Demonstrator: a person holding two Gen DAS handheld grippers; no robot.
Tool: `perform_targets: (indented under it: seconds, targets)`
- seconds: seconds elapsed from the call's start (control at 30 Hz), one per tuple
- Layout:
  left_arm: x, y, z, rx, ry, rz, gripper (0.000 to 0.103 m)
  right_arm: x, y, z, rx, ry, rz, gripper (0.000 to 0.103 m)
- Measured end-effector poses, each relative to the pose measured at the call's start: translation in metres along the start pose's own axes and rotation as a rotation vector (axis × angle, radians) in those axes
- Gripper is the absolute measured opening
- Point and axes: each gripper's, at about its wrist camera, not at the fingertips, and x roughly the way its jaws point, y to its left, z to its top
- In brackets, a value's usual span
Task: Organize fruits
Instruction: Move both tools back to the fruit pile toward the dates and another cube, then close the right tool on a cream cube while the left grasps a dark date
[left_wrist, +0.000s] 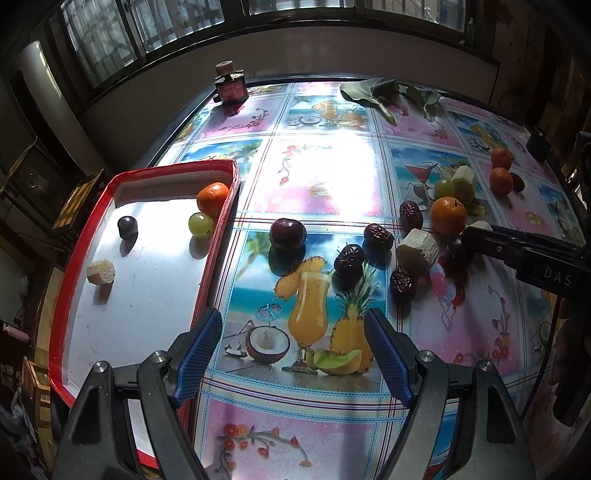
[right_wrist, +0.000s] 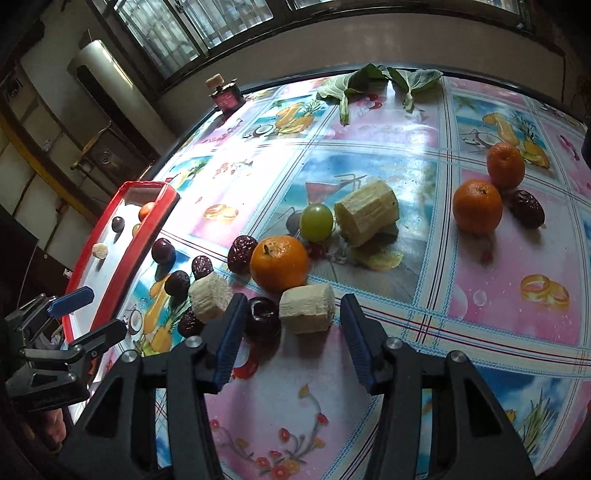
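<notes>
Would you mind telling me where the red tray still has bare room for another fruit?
The red tray is bare along its near half, below the pale cane piece. Its far end is busier: a dark plum, green grape and orange sit there.

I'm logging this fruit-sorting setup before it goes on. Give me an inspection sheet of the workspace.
Surface: table under a glossy fruit-print cloth.
Job's things: red tray holds a tangerine, green grape, dark plum and sugarcane piece; more tangerines, red dates, plums, a grape and cane pieces lie loose on the cloth.
Clutter: leafy greens, small dark jar at the far edge.
Grippers: left gripper open, empty; right gripper open around a cane piece.
Cables: nothing seen.
Surroundings: barred windows.
</notes>
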Motion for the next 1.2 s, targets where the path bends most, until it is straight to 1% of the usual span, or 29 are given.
perform_targets:
  seconds: [0.07, 0.13, 0.23, 0.3, 0.4, 0.5, 0.6, 0.63, 0.67, 0.7, 0.73, 0.77, 0.87, 1.0, 1.03, 1.07, 1.1, 1.13, 1.17, 1.2]
  targets:
    - [0.002, -0.003, 0.001, 0.008, -0.001, -0.020, 0.079, -0.003, -0.005, 0.000, 0.032, 0.000, 0.028, 0.038]
    - [0.005, -0.008, 0.002, 0.014, 0.003, -0.039, 0.079, -0.004, -0.012, -0.001, 0.062, 0.011, 0.047, 0.037]
    - [0.010, -0.016, 0.005, 0.018, 0.000, -0.072, 0.079, -0.008, -0.022, -0.003, 0.118, 0.006, 0.071, 0.037]
    - [0.013, -0.025, 0.008, 0.035, -0.004, -0.076, 0.079, -0.011, -0.025, -0.003, 0.132, -0.008, 0.059, 0.037]
    - [0.019, -0.035, 0.012, 0.059, -0.004, -0.042, 0.079, -0.012, -0.021, -0.001, 0.092, -0.006, 0.026, 0.037]
    - [0.025, -0.038, 0.016, 0.053, 0.001, -0.044, 0.079, -0.011, -0.013, 0.000, 0.045, -0.003, 0.003, 0.037]
    - [0.031, -0.043, 0.020, 0.060, -0.001, -0.037, 0.080, -0.006, -0.010, 0.000, 0.019, 0.018, -0.016, 0.037]
    - [0.034, -0.045, 0.022, 0.069, 0.001, -0.031, 0.080, -0.006, -0.009, 0.000, 0.007, 0.008, -0.022, 0.037]
    - [0.037, -0.047, 0.022, 0.077, 0.008, -0.022, 0.080, -0.006, -0.008, 0.000, -0.006, 0.006, -0.037, 0.037]
    - [0.041, -0.047, 0.022, 0.080, 0.035, -0.011, 0.080, -0.006, -0.008, 0.000, -0.013, 0.008, -0.050, 0.037]
    - [0.044, -0.047, 0.020, 0.076, 0.061, -0.034, 0.080, -0.006, -0.009, 0.000, -0.010, 0.014, -0.050, 0.037]
    - [0.043, -0.045, 0.017, 0.068, 0.050, -0.072, 0.080, -0.007, -0.010, 0.000, -0.006, 0.018, -0.041, 0.037]
    - [0.046, -0.040, 0.017, 0.049, 0.034, -0.090, 0.082, -0.008, -0.010, -0.002, -0.031, 0.016, -0.056, 0.038]
    - [0.052, -0.031, 0.020, -0.021, 0.059, -0.163, 0.081, -0.005, -0.007, -0.002, -0.041, 0.014, -0.081, 0.037]
    - [0.052, -0.030, 0.020, -0.023, 0.049, -0.156, 0.077, -0.005, -0.005, -0.002, -0.051, 0.012, -0.087, 0.037]
    - [0.051, -0.030, 0.020, -0.018, 0.040, -0.160, 0.069, -0.004, -0.004, -0.002, -0.058, 0.011, -0.094, 0.037]
    - [0.050, -0.031, 0.020, -0.010, 0.030, -0.164, 0.064, -0.005, -0.004, -0.003, -0.062, 0.007, -0.102, 0.037]
    - [0.048, -0.032, 0.020, 0.000, 0.022, -0.164, 0.050, -0.006, -0.003, -0.004, -0.068, 0.005, -0.110, 0.036]
    - [0.046, -0.033, 0.021, 0.011, 0.019, -0.164, 0.036, -0.007, -0.002, -0.005, -0.078, -0.002, -0.119, 0.032]
    - [0.046, -0.034, 0.021, 0.017, 0.020, -0.174, 0.029, -0.007, 0.000, -0.006, -0.087, -0.008, -0.130, 0.027]
